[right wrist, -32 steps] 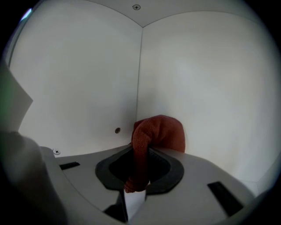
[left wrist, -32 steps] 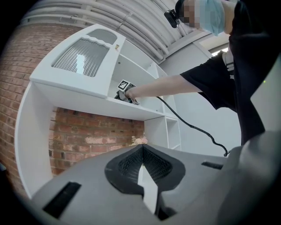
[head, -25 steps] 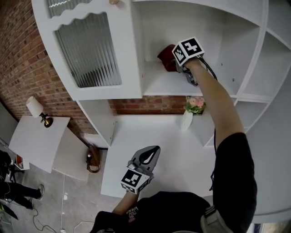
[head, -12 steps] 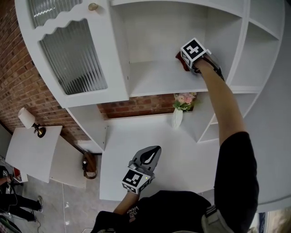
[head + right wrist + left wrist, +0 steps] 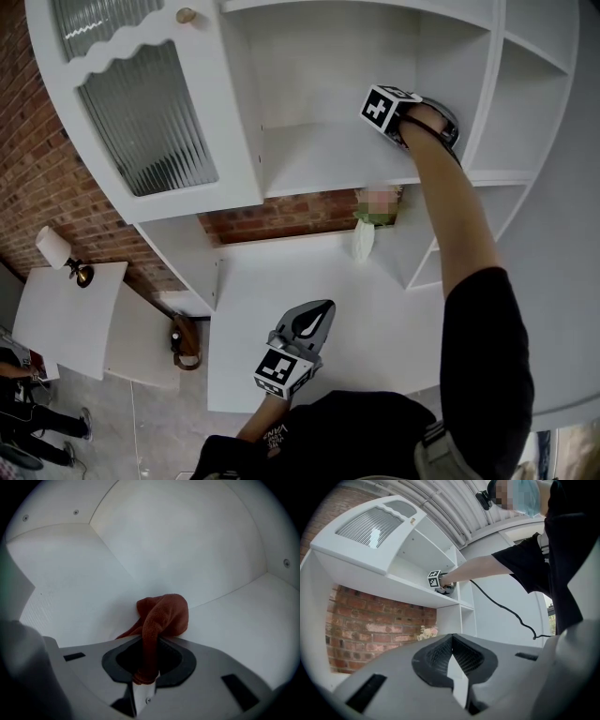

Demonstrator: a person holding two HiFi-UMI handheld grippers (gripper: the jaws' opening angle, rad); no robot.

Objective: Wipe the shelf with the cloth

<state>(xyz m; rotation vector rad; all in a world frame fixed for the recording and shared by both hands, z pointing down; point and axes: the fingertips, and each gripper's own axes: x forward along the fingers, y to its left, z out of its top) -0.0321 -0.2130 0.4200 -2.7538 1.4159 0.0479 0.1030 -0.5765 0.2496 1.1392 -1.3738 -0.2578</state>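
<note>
Right now the right hand-held gripper [image 5: 146,665] is clenched on the cloth [image 5: 161,613], up on the shelf [image 5: 243,620]. One end of the cloth is pinched between the jaws. The rest sticks out in front as a bunched lump that rests on the shelf, close to the shelf's back wall. The cloth is rusty red and looks soft and knitted. The left hand-held gripper [image 5: 307,326] hangs well below the shelf, with its jaws squeezed together on nothing. Under the shelf are a white vase [image 5: 364,242] and a brick wall [image 5: 281,214]. A door with ribbed glass [image 5: 141,103] is just left of the shelf.
</note>
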